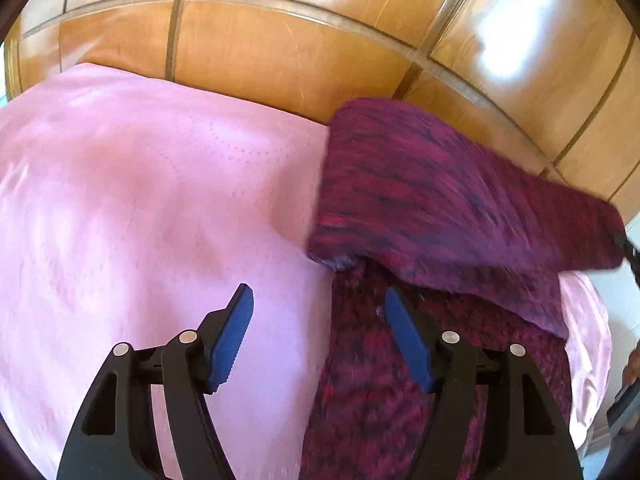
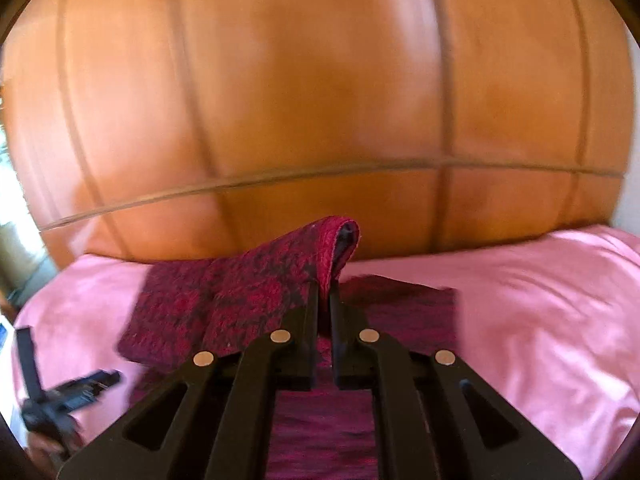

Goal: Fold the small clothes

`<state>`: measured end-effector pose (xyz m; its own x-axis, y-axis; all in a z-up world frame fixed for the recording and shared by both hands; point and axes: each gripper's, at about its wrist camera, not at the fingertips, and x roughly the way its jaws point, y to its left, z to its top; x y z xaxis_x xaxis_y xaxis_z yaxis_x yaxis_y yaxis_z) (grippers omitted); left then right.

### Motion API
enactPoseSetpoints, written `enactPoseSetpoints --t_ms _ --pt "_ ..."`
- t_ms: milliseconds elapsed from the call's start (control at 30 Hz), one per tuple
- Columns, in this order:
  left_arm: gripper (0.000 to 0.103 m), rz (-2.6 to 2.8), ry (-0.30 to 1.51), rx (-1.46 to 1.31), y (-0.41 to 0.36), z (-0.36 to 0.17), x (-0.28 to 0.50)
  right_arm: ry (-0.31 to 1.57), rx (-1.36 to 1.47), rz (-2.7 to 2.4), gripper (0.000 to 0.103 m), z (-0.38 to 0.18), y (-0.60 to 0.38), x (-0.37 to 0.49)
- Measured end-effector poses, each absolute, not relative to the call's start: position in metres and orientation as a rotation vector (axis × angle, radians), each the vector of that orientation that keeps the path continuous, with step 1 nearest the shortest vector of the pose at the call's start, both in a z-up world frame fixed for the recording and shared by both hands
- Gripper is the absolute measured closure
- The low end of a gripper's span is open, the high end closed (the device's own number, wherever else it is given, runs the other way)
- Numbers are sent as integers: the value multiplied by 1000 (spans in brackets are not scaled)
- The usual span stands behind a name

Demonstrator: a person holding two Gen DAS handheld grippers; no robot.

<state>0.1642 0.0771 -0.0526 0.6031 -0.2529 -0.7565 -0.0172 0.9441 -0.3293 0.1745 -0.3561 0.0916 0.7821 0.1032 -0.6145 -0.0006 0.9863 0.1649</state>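
Note:
A dark red and black knitted garment (image 1: 420, 360) lies on a pink bedspread (image 1: 140, 200). Its far part (image 1: 460, 200) is lifted and swung over the rest. My left gripper (image 1: 318, 308) is open and empty, just above the garment's left edge, with blue pads (image 1: 234, 340). In the right wrist view my right gripper (image 2: 325, 292) is shut on an edge of the garment (image 2: 240, 296) and holds it raised above the bed. The cloth drapes over the fingertips. The left gripper (image 2: 68, 392) shows blurred at the lower left.
A wooden wardrobe wall (image 1: 300, 52) with panel lines stands right behind the bed; it also fills the right wrist view (image 2: 320, 100). The pink bedspread (image 2: 540, 320) spreads wide to the right of the garment.

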Motion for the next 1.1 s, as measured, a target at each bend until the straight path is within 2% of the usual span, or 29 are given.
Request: enactPoseSetpoints --t_ms 200,333,467,633,667,700,733,867,967,1100 --pt "36 -53 1015 -289 69 -72 187 821 237 -78 99 32 -411 197" --pt "36 -49 1007 -266 69 -73 182 914 302 -100 99 -8 -430 198" --pt "37 -114 945 -313 71 -62 167 905 343 -93 99 -14 -438 191" --pt "38 -117 911 -135 35 -58 174 904 390 -59 99 -16 -450 190" --pt "43 -96 915 -133 33 -62 178 899 402 -52 99 -13 -453 188" --pt "65 -60 920 -137 35 -65 181 897 406 -49 99 -13 -453 192" --pt "69 -15 942 -176 43 -71 186 888 406 -41 99 -8 -454 190" --pt "69 7 967 -327 64 -80 186 878 369 -3 99 0 -440 185" --pt "81 53 971 -321 67 -81 176 915 335 -26 99 -16 -432 192" --pt "82 -1 963 -348 79 -73 152 908 398 -11 95 -25 -440 194"
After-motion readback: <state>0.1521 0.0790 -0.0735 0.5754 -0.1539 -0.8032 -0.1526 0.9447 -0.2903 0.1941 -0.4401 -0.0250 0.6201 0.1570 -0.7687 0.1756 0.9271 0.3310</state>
